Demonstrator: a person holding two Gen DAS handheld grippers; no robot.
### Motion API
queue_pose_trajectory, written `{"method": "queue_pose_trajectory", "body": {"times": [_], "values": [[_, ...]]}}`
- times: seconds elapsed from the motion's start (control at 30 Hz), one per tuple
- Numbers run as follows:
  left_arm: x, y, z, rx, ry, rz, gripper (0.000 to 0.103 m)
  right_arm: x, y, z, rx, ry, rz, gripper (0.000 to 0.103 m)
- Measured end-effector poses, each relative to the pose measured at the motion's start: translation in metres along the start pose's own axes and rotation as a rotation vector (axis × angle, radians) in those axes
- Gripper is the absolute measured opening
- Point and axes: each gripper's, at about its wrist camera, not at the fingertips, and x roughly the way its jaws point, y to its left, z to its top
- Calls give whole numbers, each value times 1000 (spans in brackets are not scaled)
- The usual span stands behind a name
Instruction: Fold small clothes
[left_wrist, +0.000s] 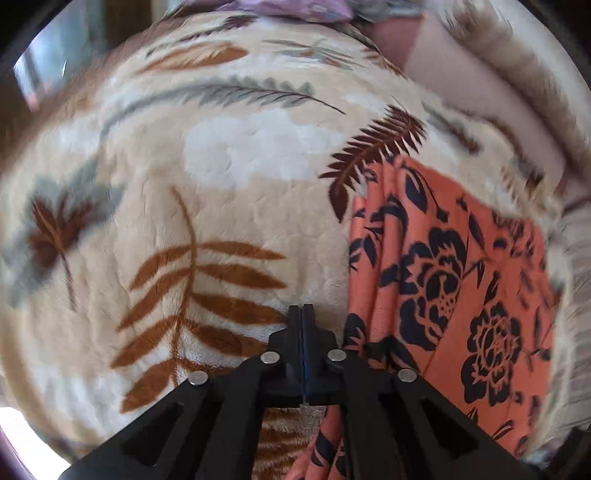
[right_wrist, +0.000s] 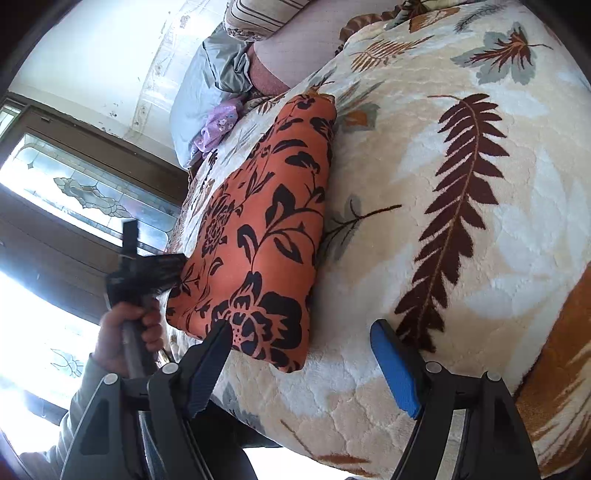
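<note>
On the blanket (left_wrist: 236, 155) we leave the folded cloth (right_wrist: 258, 229) — left gripper (left_wrist: 302, 314) closed on nothing, right gripper (right_wrist: 303, 354) wide, likely ready to press its edge.

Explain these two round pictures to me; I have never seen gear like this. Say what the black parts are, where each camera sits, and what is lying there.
A person holds a hand-held two-finger gripper in each hand; each carries a wide-angle camera looking along its fingers. The left view shows the left gripper, shut with nothing between its fingers. The right view shows the right gripper open and empty, and also the person's left hand holding its tool. On the leaf-patterned blanket lies a folded orange garment with black flowers. Nothing is held.
</note>
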Motion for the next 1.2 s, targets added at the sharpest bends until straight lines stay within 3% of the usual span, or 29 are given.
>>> {"method": "queue_pose_trajectory", "body": {"times": [0.1, 0.13, 0.23, 0.3, 0.37, 0.4, 0.43, 0.47, 0.53, 0.8, 0.9, 1.0, 1.03, 1.07, 1.1, 1.13, 1.17, 1.2], "values": [[-34, -1, -9, -13, -69, -50, 3, -2, -5, 0, 17, -5, 10, 80], [-48, -8, -12, 20, -108, -72, 14, -1, -7, 0, 26, -5, 15, 80], [-77, -31, -16, 115, -180, -134, 83, 2, -6, 3, 36, -13, 14, 82], [-83, -44, -17, 159, -240, -166, 83, 3, -2, 3, 28, -16, 1, 82], [-64, -60, -10, 218, -189, -123, 79, 4, 0, 4, 25, -18, -6, 82], [-46, -63, -7, 233, -132, -105, 66, 4, -1, 4, 28, -20, -4, 82], [-25, -65, -3, 256, -51, -62, 13, 3, -1, 3, 31, -20, -3, 82], [-9, -59, 0, 233, -17, -57, 14, 3, -2, 3, 34, -20, -2, 82], [-12, -49, 5, 184, -26, -96, 13, 0, -2, 3, 33, -20, -5, 82], [-31, -45, -13, 250, -100, -46, 16, -5, -6, 3, 51, -30, 2, 82], [-58, -58, -24, 308, -184, -2, 16, -6, -6, 2, 52, -32, 1, 82], [-93, -72, -44, 363, -301, -70, 34, -7, -7, 0, 74, -33, 8, 82], [-98, -76, -50, 390, -330, -85, 49, -7, -8, 0, 84, -32, 13, 82], [-98, -80, -57, 416, -343, -61, 55, -8, -7, -1, 91, -31, 17, 82], [-88, -83, -61, 447, -334, 3, 55, -7, -7, -1, 97, -29, 19, 82], [-68, -81, -62, 456, -270, 74, 50, -7, -5, -2, 99, -27, 20, 82], [-43, -72, -61, 432, -170, 100, 35, -8, -3, -3, 97, -25, 18, 82], [-28, -58, -60, 372, -120, 63, 36, -8, -1, -4, 93, -21, 14, 82]]}}
